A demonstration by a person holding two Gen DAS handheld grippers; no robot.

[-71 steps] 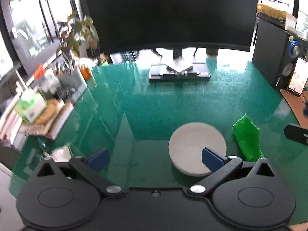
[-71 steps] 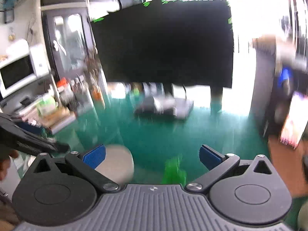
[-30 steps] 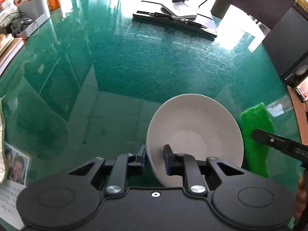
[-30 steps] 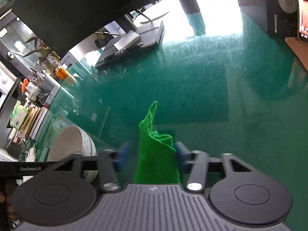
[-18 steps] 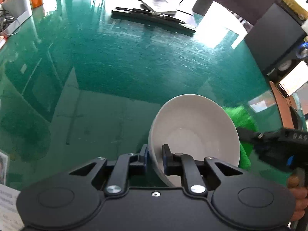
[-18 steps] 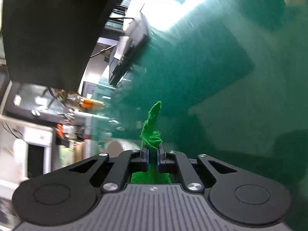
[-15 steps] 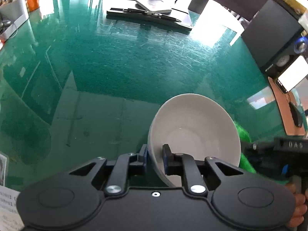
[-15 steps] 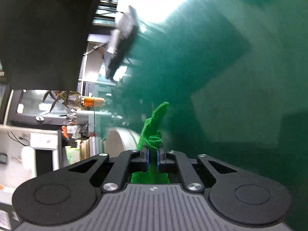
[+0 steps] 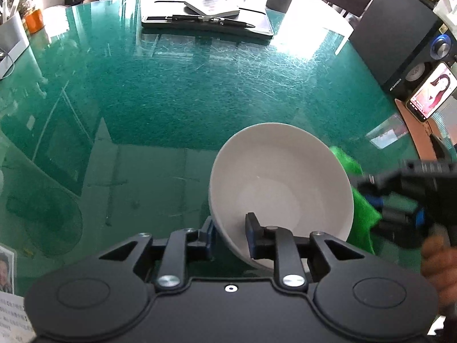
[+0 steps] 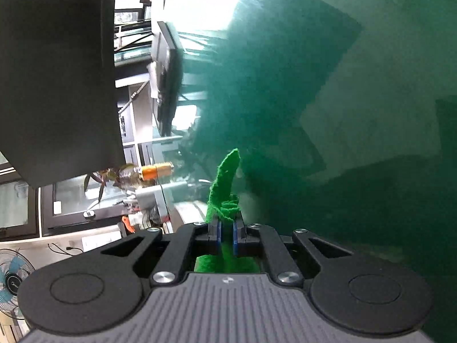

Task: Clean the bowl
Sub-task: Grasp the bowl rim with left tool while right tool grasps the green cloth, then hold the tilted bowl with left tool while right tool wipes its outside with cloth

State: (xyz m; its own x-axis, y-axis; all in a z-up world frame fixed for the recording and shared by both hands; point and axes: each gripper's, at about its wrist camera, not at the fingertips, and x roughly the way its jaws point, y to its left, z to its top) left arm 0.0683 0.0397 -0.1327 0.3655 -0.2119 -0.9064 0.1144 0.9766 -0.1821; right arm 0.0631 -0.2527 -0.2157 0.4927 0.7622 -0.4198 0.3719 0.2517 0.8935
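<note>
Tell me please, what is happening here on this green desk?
A person is cleaning a bowl with two handheld grippers. The left gripper pinches the near rim of the white bowl and tilts it. The right gripper is shut on a green cloth, held beside the bowl's right edge, not yet inside it.

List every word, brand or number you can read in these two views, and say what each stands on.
Nothing can be read with certainty.
White logo on the black box speaker: too small and tilted.
Print on the white paper sheet: too small.
Lines on the lit phone screen: too small.
Badge on the pale standing fan: blurred.
</note>
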